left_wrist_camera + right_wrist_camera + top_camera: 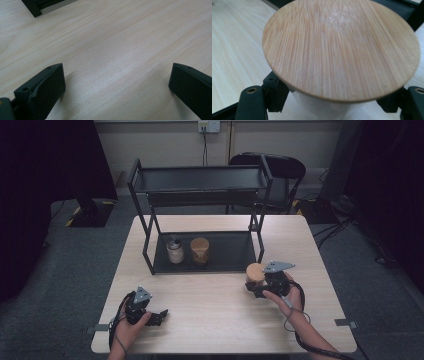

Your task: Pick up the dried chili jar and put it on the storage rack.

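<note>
Jars were the business at hand: a white jar with a flat bamboo lid [254,272] sat between the jaws of the right gripper [256,289], which was clamped around its body just under the lid's overhang. In the right gripper view the lid [342,47] spread wide above both jaws, with the pale wall of the jar [319,106] pressed between them. It looked like glazed ceramic or glass: rigid, moderately heavy, smooth enough to slip and liable to chip if knocked. Gripping the body below the lid seemed the sound choice, since the lid may only rest loose and would probably lift off if taken alone; keeping the jar upright mattered for the same reason.

Ahead of that gripper stood a black two-tier rack [145,251], its lower shelf [230,251] partly occupied. Two more jars, one pale with a dark top [174,250] and one brown with a wooden lid [200,251], stood side by side toward the far left of it, leaving open shelf directly in front of the gripper. The rack's upright post [260,240] and the upper tier [200,179] overhead were the edges to mind; the jar would have to pass inside the post and under that tier.

The left gripper [159,315] lay well off to the side, jaws spread and empty over bare surface [120,50].
</note>
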